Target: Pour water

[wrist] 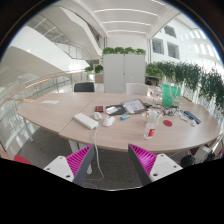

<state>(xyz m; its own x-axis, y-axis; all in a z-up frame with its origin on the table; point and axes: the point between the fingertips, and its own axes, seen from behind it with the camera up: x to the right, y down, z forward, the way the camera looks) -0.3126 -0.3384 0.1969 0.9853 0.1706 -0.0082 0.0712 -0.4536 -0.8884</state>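
Observation:
My gripper (111, 152) hangs open in the air in front of a large oval wooden table (60, 112), well short of it. Nothing lies between its magenta pads (80, 160). On the table's near right part stands a small pale container with a red base (152, 128), too small to tell what it is. A white cup (109, 120) sits near the middle of the front edge. Further back on the right stands a tall green translucent vessel (170, 95). All of these are far beyond the fingers.
A flat white box (86, 120) lies beside the cup, with papers and a laptop-like item (135, 106) behind. Dark chairs (84, 87) stand at the far side. A white cabinet topped with plants (124, 70) is beyond. Grey floor lies between me and the table.

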